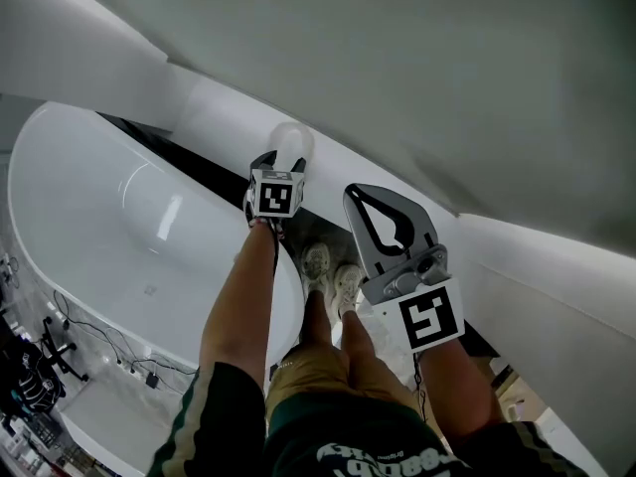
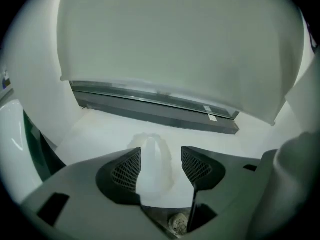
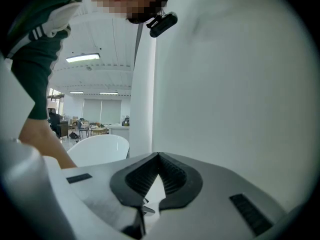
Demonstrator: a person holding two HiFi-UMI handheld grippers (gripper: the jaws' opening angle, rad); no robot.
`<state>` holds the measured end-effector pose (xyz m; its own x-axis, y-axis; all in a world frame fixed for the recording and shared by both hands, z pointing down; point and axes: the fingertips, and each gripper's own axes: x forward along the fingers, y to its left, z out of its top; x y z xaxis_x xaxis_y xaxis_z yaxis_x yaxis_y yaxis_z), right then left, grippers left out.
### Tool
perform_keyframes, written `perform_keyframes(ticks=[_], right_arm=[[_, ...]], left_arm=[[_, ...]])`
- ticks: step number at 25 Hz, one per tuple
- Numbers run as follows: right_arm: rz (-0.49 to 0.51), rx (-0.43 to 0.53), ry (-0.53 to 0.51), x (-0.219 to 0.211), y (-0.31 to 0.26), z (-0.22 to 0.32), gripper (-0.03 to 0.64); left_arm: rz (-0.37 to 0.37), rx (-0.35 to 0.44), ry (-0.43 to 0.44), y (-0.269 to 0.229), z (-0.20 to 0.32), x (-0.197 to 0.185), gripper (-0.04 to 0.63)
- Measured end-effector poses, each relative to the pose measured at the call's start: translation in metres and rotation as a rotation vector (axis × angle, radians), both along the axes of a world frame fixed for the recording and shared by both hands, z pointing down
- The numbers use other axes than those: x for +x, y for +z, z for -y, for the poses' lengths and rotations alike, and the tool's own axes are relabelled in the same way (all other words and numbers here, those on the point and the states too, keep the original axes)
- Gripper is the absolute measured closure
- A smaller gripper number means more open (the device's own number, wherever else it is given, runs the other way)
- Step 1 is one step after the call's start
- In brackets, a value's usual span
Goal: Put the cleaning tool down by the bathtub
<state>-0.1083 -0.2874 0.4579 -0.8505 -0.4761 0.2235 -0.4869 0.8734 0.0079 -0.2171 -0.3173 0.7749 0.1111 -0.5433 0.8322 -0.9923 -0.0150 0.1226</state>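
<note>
Left claw (image 2: 160, 157) released, jaws wide apart, pointing down over the small white translucent plastic cleaning tool (image 1: 294, 139). The tool stands upright on the white ledge (image 2: 97, 134) just beside the glossy white oval bathtub (image 1: 99, 217). Right claw (image 3: 159, 156) clenched, tips together, empty.

in the head view only the pale rounded top of the cleaning tool (image 1: 291, 139) shows; the rest lies behind the left gripper (image 1: 282, 165). that gripper's own body covers the tool's lower end. clutter (image 1: 40, 366) beside the bathtub (image 1: 99, 207) is too small to name.
</note>
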Motion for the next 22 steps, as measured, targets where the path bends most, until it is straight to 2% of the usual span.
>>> perform_keyframes(ticks=[3,7,11,16,22], right_arm=[[0.014,0.010,0.010,0.002,-0.015,0.000,0.601],[0.029,0.009,0.013,0.010,-0.038,-0.006,0.601],[0.051,0.021,0.016,0.049,-0.059,-0.022,0.601],[0.077,0.038,0.005,0.058,-0.070,-0.030,0.601],[0.106,0.065,0.002,0.100,-0.113,-0.065,0.601]], left_arm=[[0.000,0.022,0.009,-0.020,-0.003,0.003,0.336],[0.027,0.091,0.016,-0.066,-0.003,0.000,0.357],[0.076,0.181,0.034,-0.117,-0.012,0.028,0.378],[0.134,0.271,0.091,-0.163,-0.017,0.048,0.410],[0.180,0.409,0.118,-0.272,-0.045,0.094,0.443]])
